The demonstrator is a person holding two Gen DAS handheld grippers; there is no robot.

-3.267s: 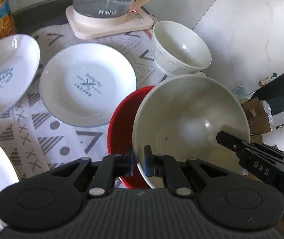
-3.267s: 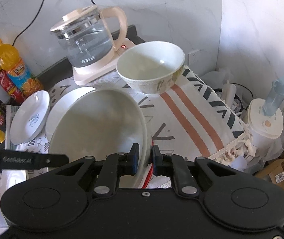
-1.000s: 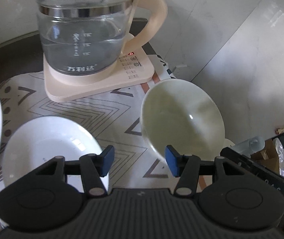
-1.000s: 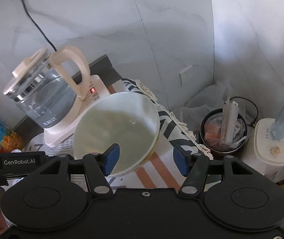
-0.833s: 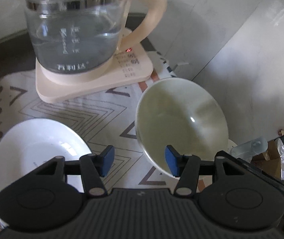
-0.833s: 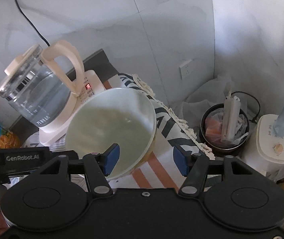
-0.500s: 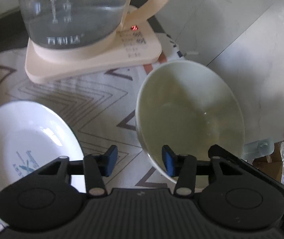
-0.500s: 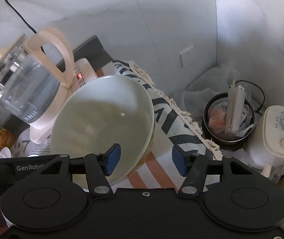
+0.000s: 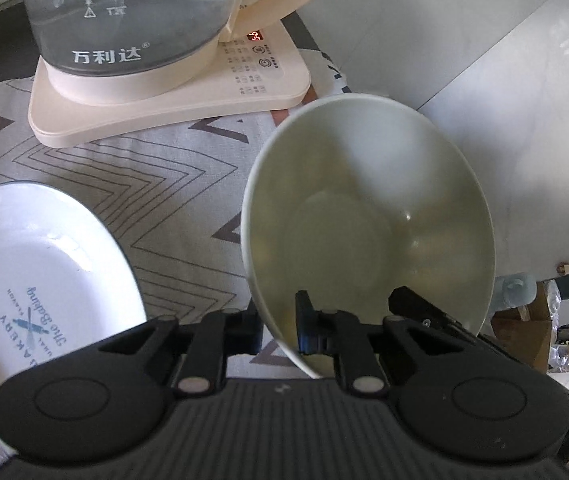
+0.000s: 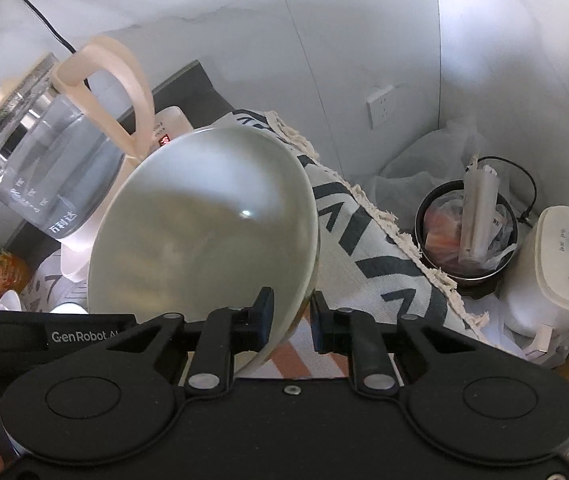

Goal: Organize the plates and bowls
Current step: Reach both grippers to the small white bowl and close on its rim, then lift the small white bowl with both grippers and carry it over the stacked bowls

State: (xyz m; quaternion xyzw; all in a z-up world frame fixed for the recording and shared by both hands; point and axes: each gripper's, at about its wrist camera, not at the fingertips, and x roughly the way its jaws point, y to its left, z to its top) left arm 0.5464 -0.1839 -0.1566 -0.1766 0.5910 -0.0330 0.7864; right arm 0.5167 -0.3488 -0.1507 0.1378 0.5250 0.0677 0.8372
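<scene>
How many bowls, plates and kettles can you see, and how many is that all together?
Bowls: 1, the deep cream ceramic bowl, gripped by the left gripper and the right gripper.
Plates: 1, the white round plate with blue lettering.
Kettles: 1, the clear glass kettle with a cream handle on its base.
Total: 3.

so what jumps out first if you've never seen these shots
The deep cream ceramic bowl fills both views, with the left gripper and right gripper each shut on its near rim. Behind it stands a clear glass kettle on a beige base; a white printed plate lies left.
</scene>
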